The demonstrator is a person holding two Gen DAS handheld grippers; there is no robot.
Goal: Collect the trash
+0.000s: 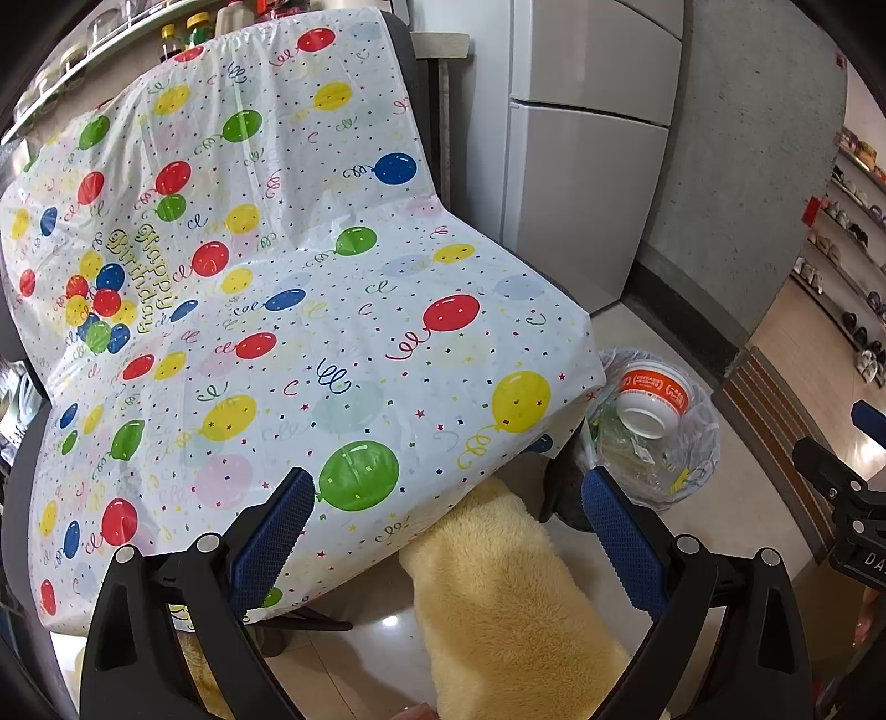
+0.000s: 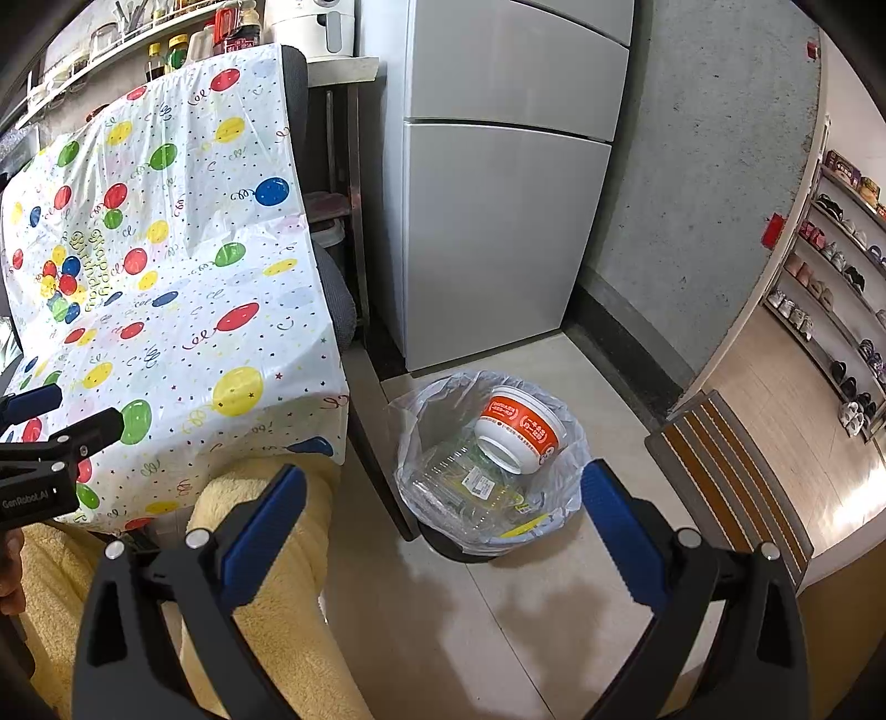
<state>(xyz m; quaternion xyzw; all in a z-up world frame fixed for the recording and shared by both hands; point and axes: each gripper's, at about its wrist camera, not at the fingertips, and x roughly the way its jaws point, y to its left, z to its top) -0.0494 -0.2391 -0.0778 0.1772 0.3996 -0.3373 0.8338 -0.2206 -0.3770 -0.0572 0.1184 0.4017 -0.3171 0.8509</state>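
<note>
At the far left, a chair draped in a balloon-print "Happy Birthday" plastic sheet [image 1: 266, 288] is filling most of the left wrist view; the sheet is covering both the backrest and the seat and hanging over the seat's front edge. Behind it, bottles are standing on a shelf [image 2: 138, 50]. The left claw [image 1: 448, 526] is hovering in front of the seat with its blue-padded fingers [image 1: 271, 543] spread wide apart, gripping nothing. Below it, a person's leg in fluffy yellow fabric [image 1: 498, 598] is showing under the sheet's edge.

Moving right, the right claw [image 2: 443, 515] is also standing wide open and empty, pointing down towards the floor in front of the bin. Its left finger is overlapping the yellow fabric in the view, and its right finger is lying over the pale floor tiles [image 2: 498, 637].

Between those fingers, a trash bin lined with a clear plastic bag [image 2: 487, 476] is sitting on the floor just beside the chair and in front of a grey fridge [image 2: 498, 194]. Inside it, an orange-and-white instant noodle bowl [image 2: 520, 432] is lying tilted on top of clear plastic packaging [image 2: 465, 487].

Further right, a striped doormat [image 2: 731, 476] is lying on the floor, and shoe racks [image 2: 830, 288] are lining the far wall.
</note>
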